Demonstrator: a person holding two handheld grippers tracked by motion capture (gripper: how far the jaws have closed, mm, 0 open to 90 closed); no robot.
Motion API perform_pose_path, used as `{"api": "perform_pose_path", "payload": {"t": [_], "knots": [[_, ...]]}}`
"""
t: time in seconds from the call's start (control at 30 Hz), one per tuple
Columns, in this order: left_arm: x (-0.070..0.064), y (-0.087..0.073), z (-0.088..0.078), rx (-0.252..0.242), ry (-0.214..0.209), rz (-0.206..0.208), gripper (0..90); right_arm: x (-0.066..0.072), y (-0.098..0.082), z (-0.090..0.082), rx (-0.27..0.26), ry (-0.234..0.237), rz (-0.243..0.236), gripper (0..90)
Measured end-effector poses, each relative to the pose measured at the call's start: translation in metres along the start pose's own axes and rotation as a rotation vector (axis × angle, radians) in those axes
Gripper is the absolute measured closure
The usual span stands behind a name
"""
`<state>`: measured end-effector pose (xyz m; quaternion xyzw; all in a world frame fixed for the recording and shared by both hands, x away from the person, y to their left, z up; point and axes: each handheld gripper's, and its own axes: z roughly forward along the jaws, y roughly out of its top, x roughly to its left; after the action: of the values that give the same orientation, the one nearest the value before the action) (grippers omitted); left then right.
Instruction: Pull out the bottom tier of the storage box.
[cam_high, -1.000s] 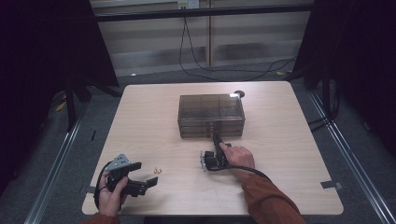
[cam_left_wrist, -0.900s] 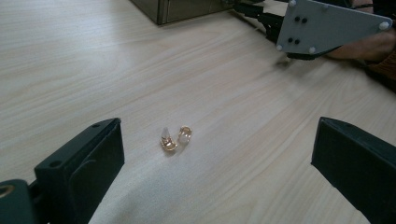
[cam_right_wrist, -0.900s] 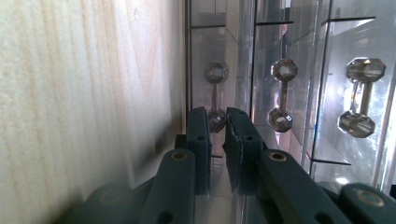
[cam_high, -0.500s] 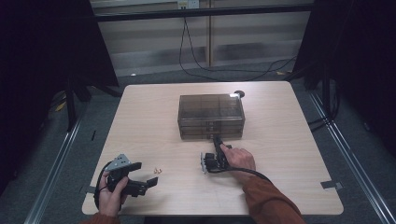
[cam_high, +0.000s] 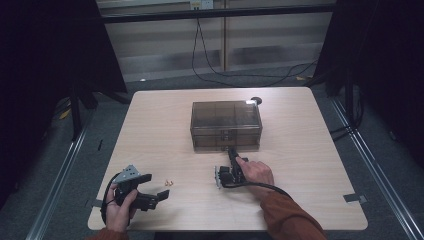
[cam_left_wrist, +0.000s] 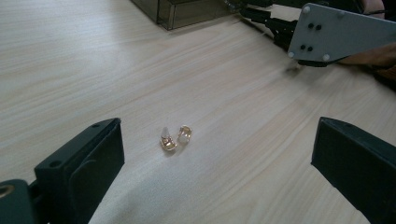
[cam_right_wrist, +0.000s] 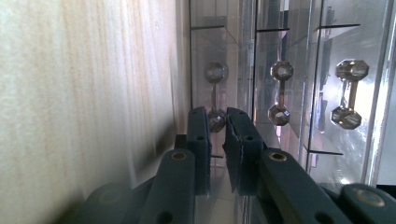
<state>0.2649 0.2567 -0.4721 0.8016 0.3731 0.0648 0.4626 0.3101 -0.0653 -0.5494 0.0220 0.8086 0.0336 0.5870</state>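
**benchrat:** So, how's that little drawer box (cam_high: 226, 124) going to handle? It sits mid-table, toward the far side, smoky clear plastic with small drawers on the front.

**tongs_guy:** Light and stiff, I'd guess, and slick on the wood. The right gripper (cam_right_wrist: 217, 122) is tipped on its side with its jaws nearly closed, pinching the faceted knob (cam_right_wrist: 215, 119) of the bottom drawer. In the right gripper view the pads sit on either side of that crystal-looking knob, which has a thin stem running to a second bead.

**benchrat:** Is the knob a good place to grab?

**tongs_guy:** It's the only handle there is. It's small and hard and glossy though, so I'd expect it to slip out if the pull isn't straight. And the whole box may slide toward the person rather than the drawer opening, since nothing's bracing it.

**benchrat:** What about the other hand?

**tongs_guy:** The left gripper (cam_high: 145, 196) sits at the near left edge of the table, jaws wide apart and holding nothing. Two tiny gold earrings (cam_left_wrist: 175, 138) lie on the table between them. Those look fiddly: light, rounded, easy to flick away. I'd pinch one across its body.
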Motion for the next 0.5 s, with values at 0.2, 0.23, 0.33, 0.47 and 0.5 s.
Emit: {"api": "perform_pose_path", "payload": {"t": [0.2, 0.23, 0.33, 0.47, 0.5], "knots": [[0.000, 0.000, 0.000, 0.000, 0.004, -0.004, 2.4, -0.002, -0.001, -0.001, -0.007, 0.018, 0.012, 80.3], [0.000, 0.000, 0.000, -0.001, 0.000, -0.002, 2.4, -0.002, -0.002, -0.001, -0.008, 0.023, 0.027, 80.2], [0.000, 0.000, 0.000, -0.001, 0.005, -0.002, 2.4, -0.007, -0.003, -0.004, -0.030, 0.057, 0.068, 80.4], [0.000, 0.000, 0.000, -0.001, 0.001, -0.003, 2.4, -0.014, -0.006, -0.008, -0.052, 0.077, 0.116, 78.0], [0.000, 0.000, 0.000, 0.000, 0.000, -0.002, 2.4, -0.017, -0.007, -0.008, -0.062, 0.079, 0.122, 76.9]]}}
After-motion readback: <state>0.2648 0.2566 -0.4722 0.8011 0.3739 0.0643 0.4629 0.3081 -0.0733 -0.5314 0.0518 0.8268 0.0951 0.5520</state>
